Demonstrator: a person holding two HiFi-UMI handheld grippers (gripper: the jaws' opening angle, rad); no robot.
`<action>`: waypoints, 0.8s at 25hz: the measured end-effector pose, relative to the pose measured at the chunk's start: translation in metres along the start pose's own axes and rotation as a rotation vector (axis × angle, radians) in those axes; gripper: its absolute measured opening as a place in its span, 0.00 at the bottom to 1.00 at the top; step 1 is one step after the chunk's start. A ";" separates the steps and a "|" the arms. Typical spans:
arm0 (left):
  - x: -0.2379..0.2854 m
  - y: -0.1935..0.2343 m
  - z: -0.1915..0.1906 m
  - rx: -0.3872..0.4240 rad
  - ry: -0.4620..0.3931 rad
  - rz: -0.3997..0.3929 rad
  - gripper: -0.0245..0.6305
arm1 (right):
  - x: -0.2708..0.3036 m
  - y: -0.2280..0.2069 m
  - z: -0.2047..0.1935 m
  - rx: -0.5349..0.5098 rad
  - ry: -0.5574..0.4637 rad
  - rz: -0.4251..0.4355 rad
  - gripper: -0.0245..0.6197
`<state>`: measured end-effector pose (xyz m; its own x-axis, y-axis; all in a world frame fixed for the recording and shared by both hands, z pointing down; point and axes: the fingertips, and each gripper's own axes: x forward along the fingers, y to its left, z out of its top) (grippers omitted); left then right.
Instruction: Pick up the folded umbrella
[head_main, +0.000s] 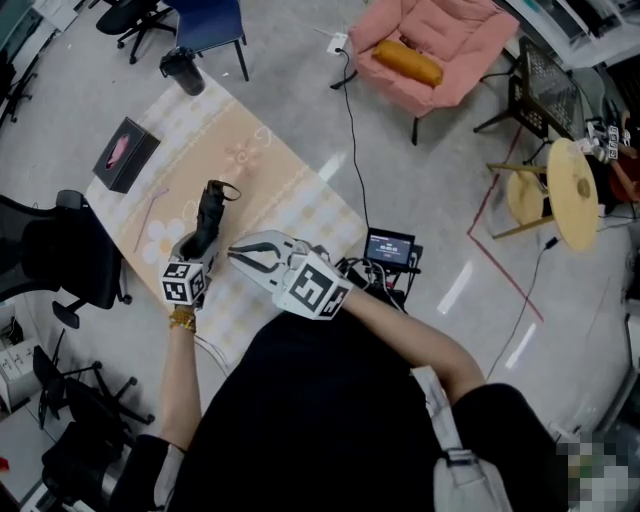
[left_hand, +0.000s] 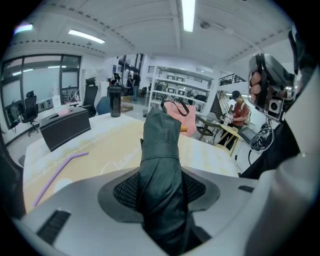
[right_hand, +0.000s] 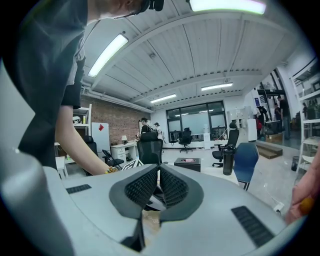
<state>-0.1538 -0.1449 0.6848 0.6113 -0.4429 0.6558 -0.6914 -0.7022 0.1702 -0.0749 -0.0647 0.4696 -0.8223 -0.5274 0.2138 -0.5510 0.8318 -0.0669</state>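
Table (head_main: 270, 190): covered with a beige flower-print cloth.
Folded umbrella (head_main: 210, 212): black, gripped by the left gripper (head_main: 198, 243), strap end pointing away.
Right gripper (head_main: 236, 253): just beside the left, jaws together, empty.
Black box (head_main: 126, 153): table's left corner.
Purple straw (head_main: 150, 218): between box and umbrella.
Black bottle (head_main: 183, 72): table's far end.

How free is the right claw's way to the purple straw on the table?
Probably not free. The right claw, shut and empty, sits beside the left claw, which grips the folded umbrella between it and the purple straw. It would have to go around.
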 end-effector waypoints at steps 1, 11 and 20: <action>-0.001 -0.001 0.001 0.007 -0.001 0.000 0.36 | 0.000 0.000 0.000 0.000 0.001 0.001 0.07; -0.009 -0.016 0.017 0.026 -0.061 0.007 0.36 | 0.001 0.003 0.000 0.006 -0.011 0.011 0.07; -0.031 -0.025 0.025 -0.008 -0.137 0.070 0.36 | -0.003 0.006 0.003 0.007 -0.014 0.028 0.07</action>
<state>-0.1459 -0.1279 0.6416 0.6076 -0.5630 0.5602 -0.7372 -0.6623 0.1338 -0.0759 -0.0584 0.4655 -0.8394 -0.5060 0.1982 -0.5283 0.8453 -0.0794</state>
